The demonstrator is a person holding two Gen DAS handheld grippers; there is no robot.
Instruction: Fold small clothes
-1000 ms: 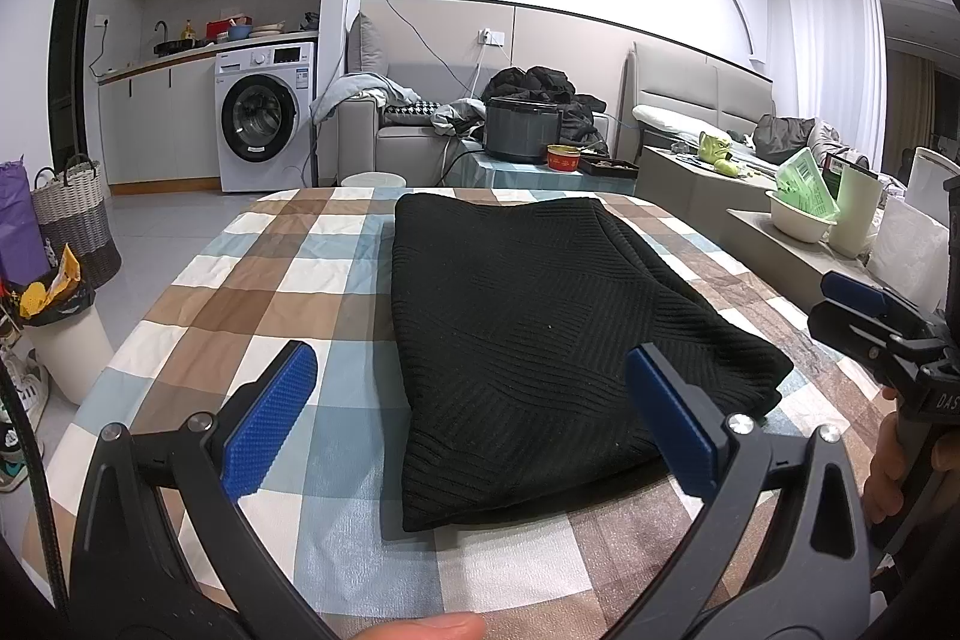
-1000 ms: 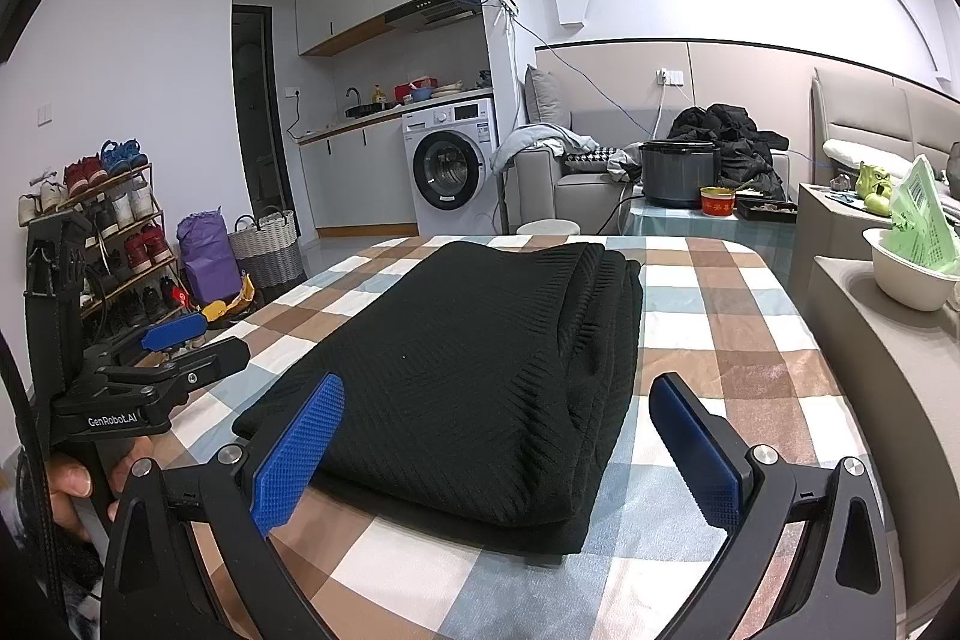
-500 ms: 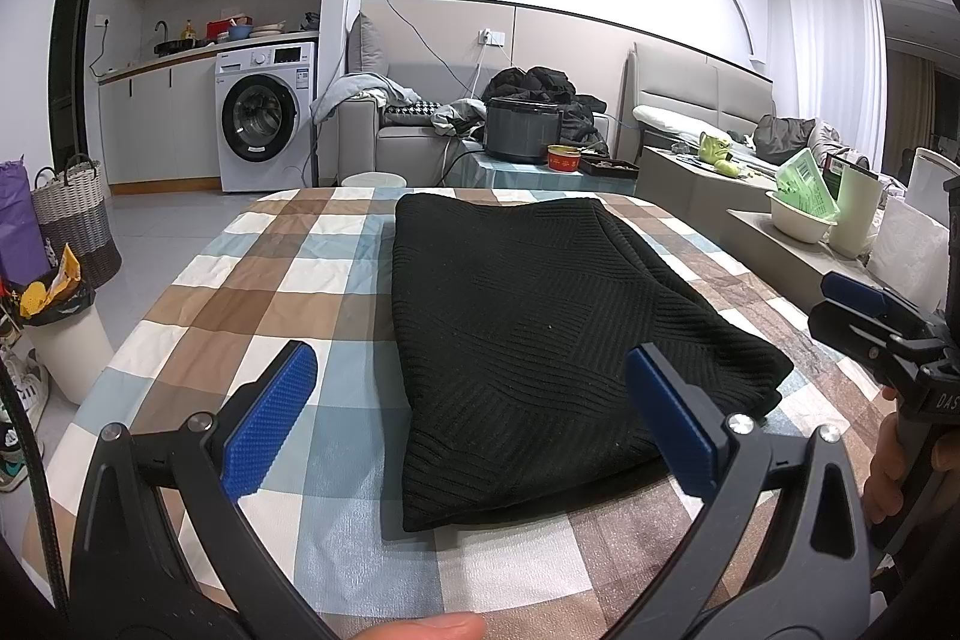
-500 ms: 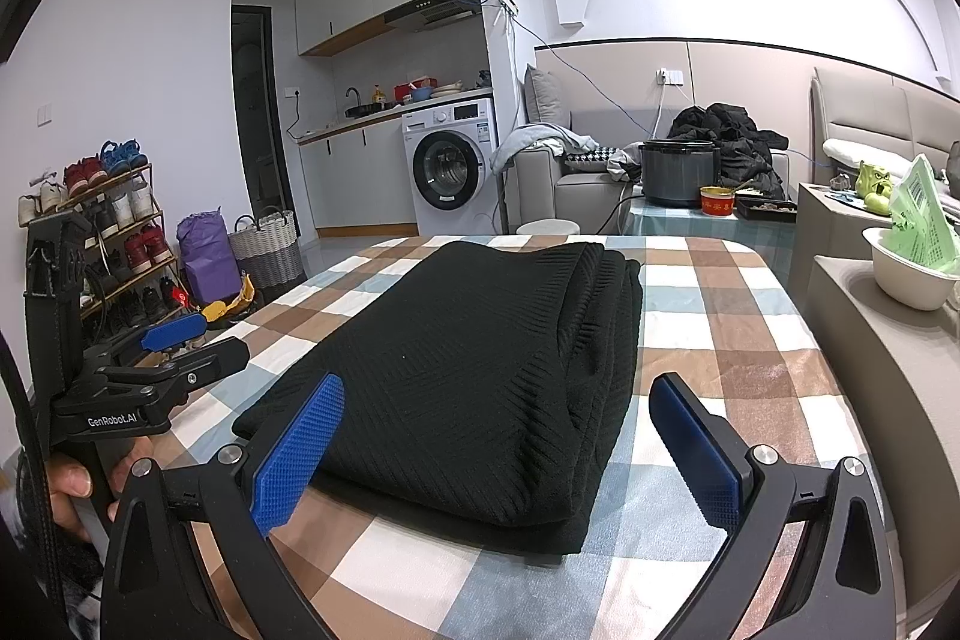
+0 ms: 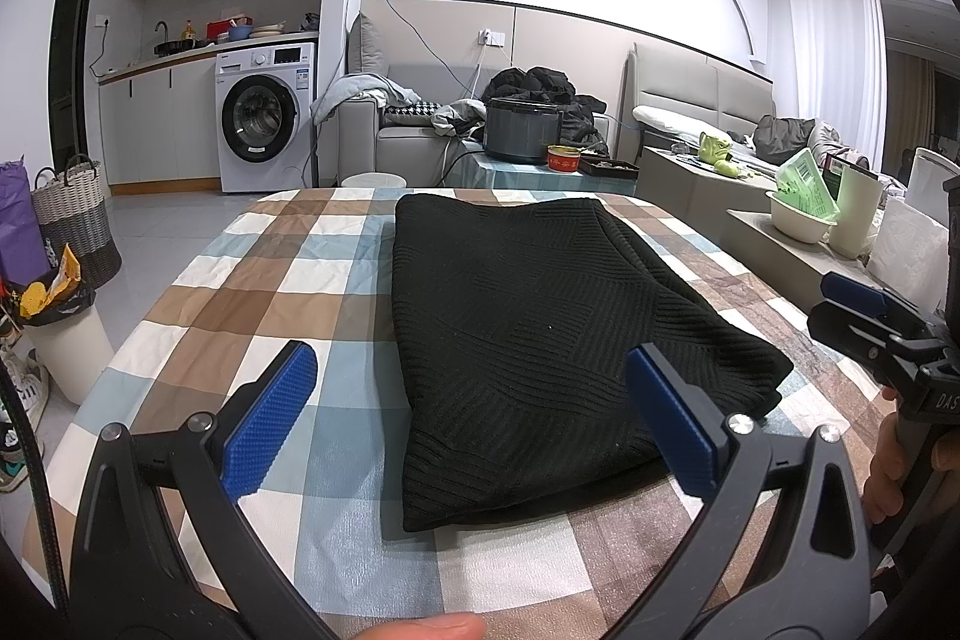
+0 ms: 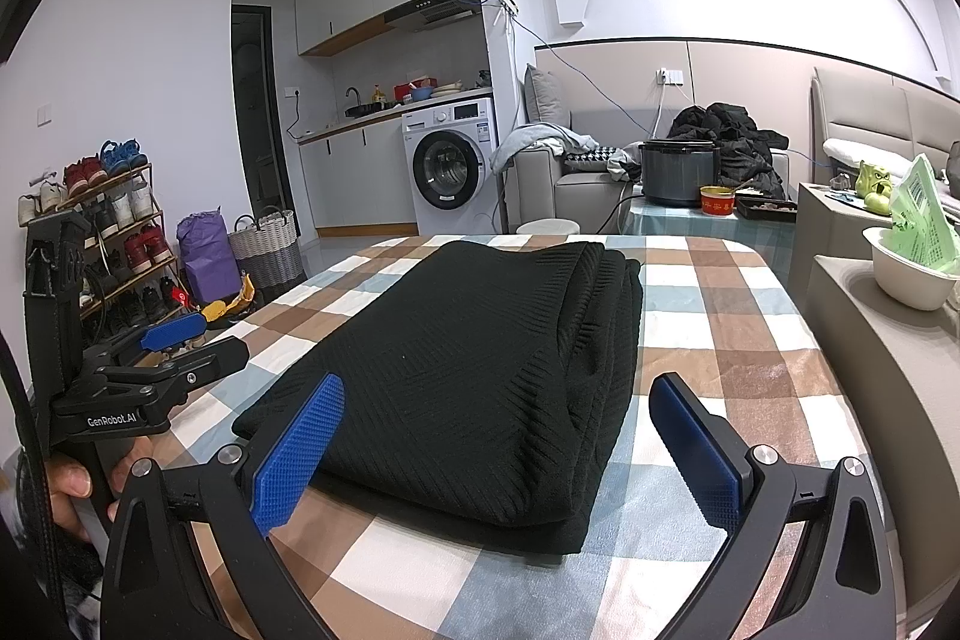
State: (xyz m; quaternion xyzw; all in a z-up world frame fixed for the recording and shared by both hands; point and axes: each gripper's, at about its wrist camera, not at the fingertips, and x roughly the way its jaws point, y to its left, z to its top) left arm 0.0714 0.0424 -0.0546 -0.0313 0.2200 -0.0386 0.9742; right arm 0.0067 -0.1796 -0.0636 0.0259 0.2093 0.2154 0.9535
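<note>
A black knit garment (image 5: 528, 328) lies folded in a long rectangle on the checked tablecloth (image 5: 252, 292). It also shows in the right wrist view (image 6: 480, 358), with stacked folded layers along its right edge. My left gripper (image 5: 474, 400) is open and empty, held above the table near the garment's near left corner. My right gripper (image 6: 498, 436) is open and empty, held over the garment's near right end. Each gripper shows in the other's view, the right one (image 5: 864, 304) and the left one (image 6: 174, 334).
A low grey ledge (image 6: 888, 340) with a white bowl (image 6: 909, 274) runs along the table's right side. A white bin (image 5: 66, 340), a woven basket (image 5: 72, 214) and a shoe rack (image 6: 102, 244) stand on the floor to the left. A sofa (image 5: 408, 142) is beyond the table.
</note>
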